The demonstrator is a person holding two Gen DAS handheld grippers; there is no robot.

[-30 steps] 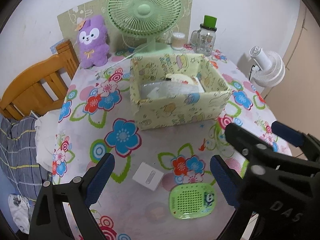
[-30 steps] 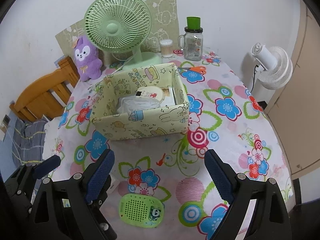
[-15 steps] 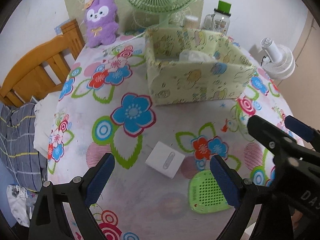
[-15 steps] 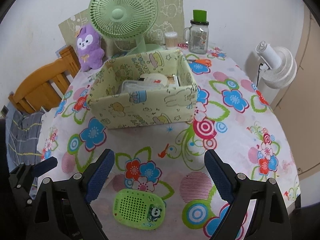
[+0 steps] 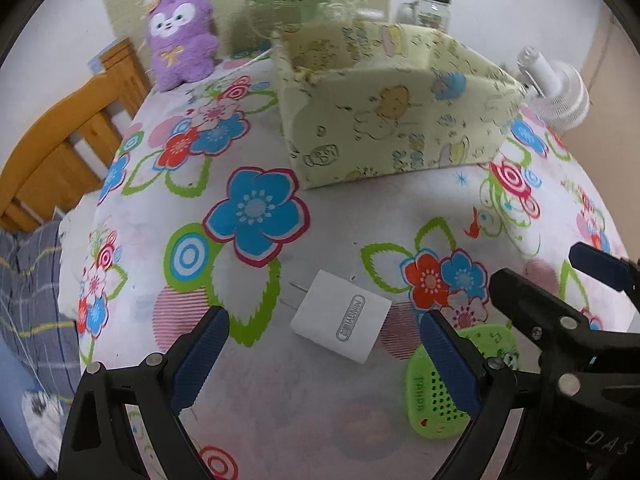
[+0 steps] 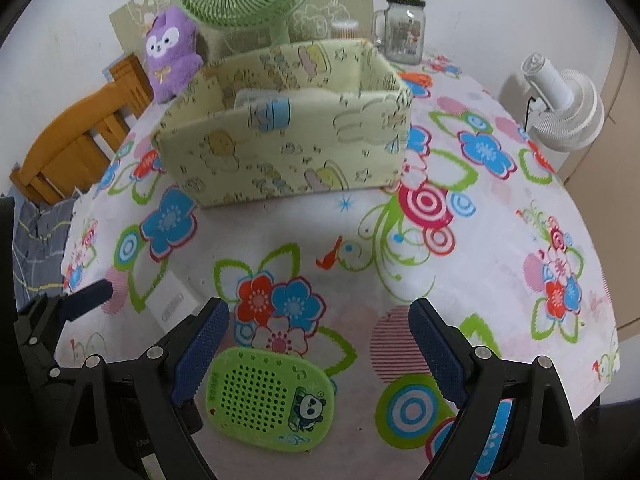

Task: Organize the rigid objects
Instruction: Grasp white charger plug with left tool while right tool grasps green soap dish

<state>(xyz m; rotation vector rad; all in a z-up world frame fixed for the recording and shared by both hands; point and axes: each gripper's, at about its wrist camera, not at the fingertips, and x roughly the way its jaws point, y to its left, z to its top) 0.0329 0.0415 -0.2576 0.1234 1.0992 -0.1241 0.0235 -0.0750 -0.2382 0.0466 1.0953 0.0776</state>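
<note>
Both of your tools have come down closer to the tabletop (image 6: 500, 208) than they were a second ago, so the two small things now look bigger and nearer. That means you are nearly ready to pick them up.

Your left tool (image 5: 324, 360) is wide open with nothing in it. The white block (image 5: 340, 316) lies flat on the tabletop, just ahead of it, between its two blue fingers. Your right tool (image 6: 318, 352) is wide open and empty too. The green panda case (image 6: 270, 398) lies flat just under it, close to its left finger and not touching the right one.

The yellow cloth box (image 6: 288, 136) sits farther back, well apart from both things. From this low down you can see only a little inside it: something pale near the front wall. I think both things should go in there.
</note>
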